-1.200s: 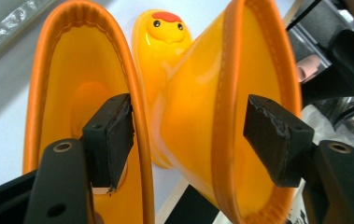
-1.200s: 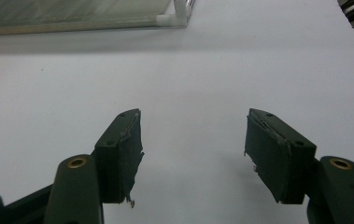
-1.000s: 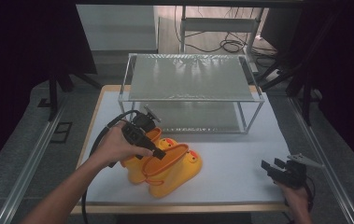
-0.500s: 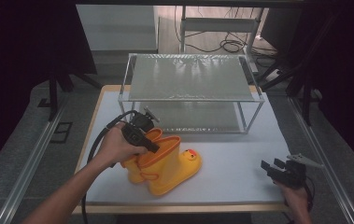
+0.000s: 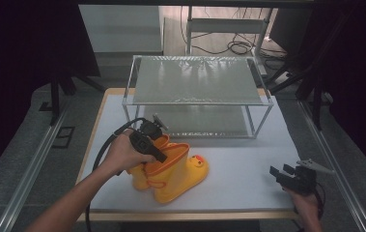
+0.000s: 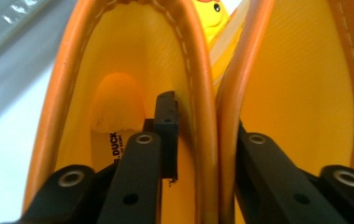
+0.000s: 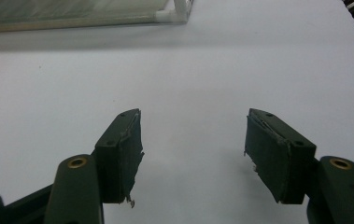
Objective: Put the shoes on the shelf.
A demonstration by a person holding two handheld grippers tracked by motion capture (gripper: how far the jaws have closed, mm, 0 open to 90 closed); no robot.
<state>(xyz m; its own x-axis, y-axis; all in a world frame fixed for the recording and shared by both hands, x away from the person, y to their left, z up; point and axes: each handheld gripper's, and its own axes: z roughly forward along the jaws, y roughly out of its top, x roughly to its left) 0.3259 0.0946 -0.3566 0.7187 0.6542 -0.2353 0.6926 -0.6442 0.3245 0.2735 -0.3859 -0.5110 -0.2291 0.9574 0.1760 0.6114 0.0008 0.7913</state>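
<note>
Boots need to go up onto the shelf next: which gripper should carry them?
Left. The left gripper already pinches both yellow boots by their cuffs; the right gripper sits open near the table's far corner.

I am looking straight down along my left gripper (image 6: 198, 135) into the open tops of two yellow rubber boots standing side by side. The left boot (image 6: 95, 70) and the right boot (image 6: 300, 79) are pressing their orange-trimmed rims together in the middle. My gripper is straddling those touching rims: one black jaw is sitting inside the left boot, the other inside the right boot, pinching both walls between them. Deep in the left boot an insole (image 6: 116, 112) is showing, printed partly with the word DUCK. Above the rims a duck face (image 6: 210, 16) is peeking out. Pale desk (image 6: 11, 121) is lying at left.
</note>
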